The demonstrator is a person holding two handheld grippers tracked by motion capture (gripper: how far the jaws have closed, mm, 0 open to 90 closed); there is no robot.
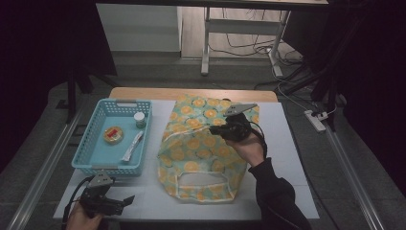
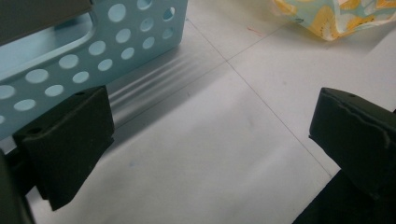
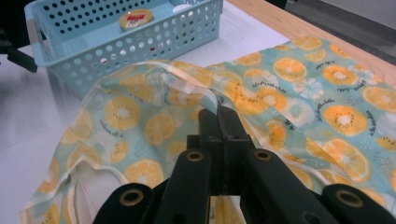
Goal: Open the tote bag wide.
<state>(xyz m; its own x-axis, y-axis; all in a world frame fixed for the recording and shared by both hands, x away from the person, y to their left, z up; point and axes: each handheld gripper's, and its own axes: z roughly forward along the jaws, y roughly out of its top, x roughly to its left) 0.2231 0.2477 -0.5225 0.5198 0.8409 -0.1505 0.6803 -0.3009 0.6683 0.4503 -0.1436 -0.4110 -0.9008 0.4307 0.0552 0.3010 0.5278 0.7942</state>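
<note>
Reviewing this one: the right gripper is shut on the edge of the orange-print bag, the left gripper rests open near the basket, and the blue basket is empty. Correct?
One thing is wrong: the blue basket is not empty. The high view shows a small jar, a round tin and a long packet in it. The rest stands: the right gripper is shut on the bag edge, and the left gripper rests open near the basket.

High view: fixed above the near edge of the white worktop (image 1: 287, 143), facing forward and down. Left gripper view: close to the worktop, looking past a perforated light-blue plastic basket (image 2: 116, 37). Right gripper view: very near the orange-slice-patterned teal cloth bag (image 3: 303, 88), basket beyond. All three share basket and bag.
</note>
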